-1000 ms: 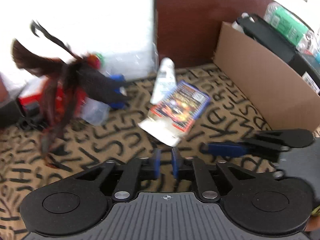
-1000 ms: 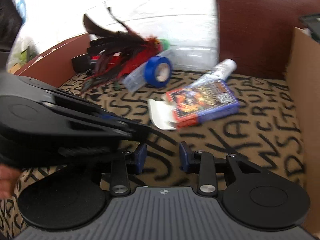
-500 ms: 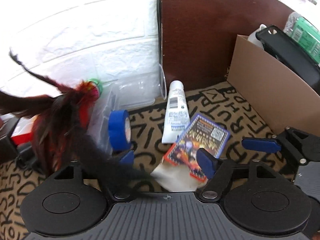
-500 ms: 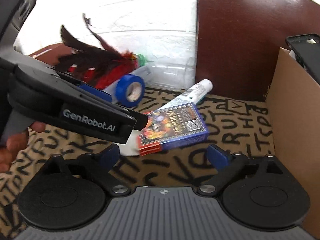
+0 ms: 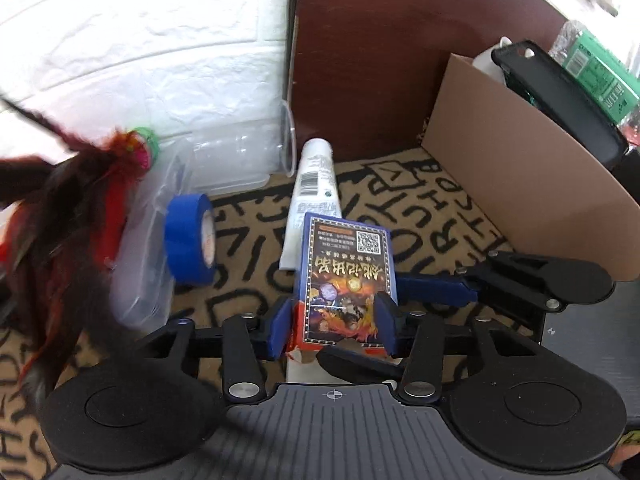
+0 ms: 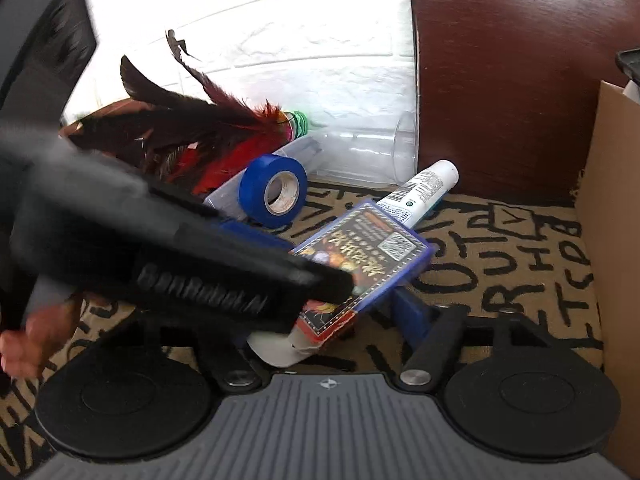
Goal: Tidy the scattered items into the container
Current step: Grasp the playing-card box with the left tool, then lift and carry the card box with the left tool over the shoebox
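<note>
A blue card box (image 5: 346, 276) lies on the patterned mat over a white tube (image 5: 314, 188). My left gripper (image 5: 334, 320) is shut on the near end of the card box, one blue pad on each side. In the right wrist view the card box (image 6: 372, 256) is held by the left gripper's black body (image 6: 192, 268). My right gripper (image 6: 320, 320) is open around the box's near corner, its right finger (image 6: 412, 308) showing and its left finger hidden. A blue tape roll (image 5: 190, 240) and a feather toy (image 5: 80, 192) lie to the left.
The cardboard box (image 5: 520, 184) stands at the right, with a black phone case (image 5: 560, 96) and a green-labelled bottle (image 5: 596, 64) in it. A clear plastic container (image 5: 236, 160) lies against the white wall. A dark wooden panel (image 5: 380, 60) stands behind.
My left gripper opened, moved forward and closed on the card box. My right gripper opened and came up to the box's near corner.
</note>
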`<state>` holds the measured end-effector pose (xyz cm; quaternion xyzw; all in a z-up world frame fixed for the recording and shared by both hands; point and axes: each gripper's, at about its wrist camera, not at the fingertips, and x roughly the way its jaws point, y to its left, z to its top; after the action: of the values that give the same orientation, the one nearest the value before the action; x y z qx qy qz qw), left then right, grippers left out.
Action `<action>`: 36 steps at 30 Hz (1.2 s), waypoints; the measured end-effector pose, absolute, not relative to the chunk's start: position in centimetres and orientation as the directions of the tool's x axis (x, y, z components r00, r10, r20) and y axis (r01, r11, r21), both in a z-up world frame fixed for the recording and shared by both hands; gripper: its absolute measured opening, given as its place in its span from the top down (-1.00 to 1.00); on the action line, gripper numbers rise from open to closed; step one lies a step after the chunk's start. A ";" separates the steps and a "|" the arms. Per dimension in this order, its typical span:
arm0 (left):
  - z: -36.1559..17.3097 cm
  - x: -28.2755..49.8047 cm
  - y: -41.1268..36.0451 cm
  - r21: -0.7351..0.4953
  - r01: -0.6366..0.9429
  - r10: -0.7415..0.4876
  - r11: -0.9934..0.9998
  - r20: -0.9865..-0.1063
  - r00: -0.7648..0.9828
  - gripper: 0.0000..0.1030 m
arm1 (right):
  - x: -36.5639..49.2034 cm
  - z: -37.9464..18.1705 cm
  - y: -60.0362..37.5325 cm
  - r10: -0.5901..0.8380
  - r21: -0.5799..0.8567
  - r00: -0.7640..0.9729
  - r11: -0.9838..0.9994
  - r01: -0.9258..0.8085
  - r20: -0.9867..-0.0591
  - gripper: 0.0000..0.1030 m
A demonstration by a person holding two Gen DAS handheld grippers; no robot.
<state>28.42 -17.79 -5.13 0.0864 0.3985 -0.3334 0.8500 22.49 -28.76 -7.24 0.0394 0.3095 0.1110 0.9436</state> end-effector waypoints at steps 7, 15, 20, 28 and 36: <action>-5.0 25.2 -14.7 -0.126 0.575 -0.460 0.808 -0.745 0.483 0.13 | 20.3 -6.7 -26.3 0.276 0.115 0.756 0.959 -0.260 -0.594 -0.26; -5.4 21.3 -9.5 -0.168 0.481 -0.429 0.860 -0.748 0.507 -0.13 | 17.0 -6.6 -21.7 0.336 0.110 0.711 0.932 -0.344 -0.618 -0.25; -4.9 20.3 -7.5 -0.184 0.446 -0.418 0.876 -0.751 0.511 0.16 | 16.7 -6.7 -18.9 0.291 0.072 0.701 0.943 -0.324 -0.651 -0.28; -0.4 18.0 -3.0 -0.160 0.391 -0.392 0.906 -0.667 0.634 0.24 | 14.7 -3.0 -15.4 0.327 0.034 0.726 0.922 -0.387 -0.604 -0.24; 7.0 18.8 3.2 -0.124 0.290 -0.308 0.949 -0.557 0.771 0.26 | 16.6 3.7 -9.9 0.407 -0.001 0.751 0.879 -0.477 -0.520 -0.24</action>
<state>18.75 3.22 6.95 -0.0156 0.2984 -0.1590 0.9410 16.62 -9.91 3.67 -0.0669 0.2619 0.2366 0.9333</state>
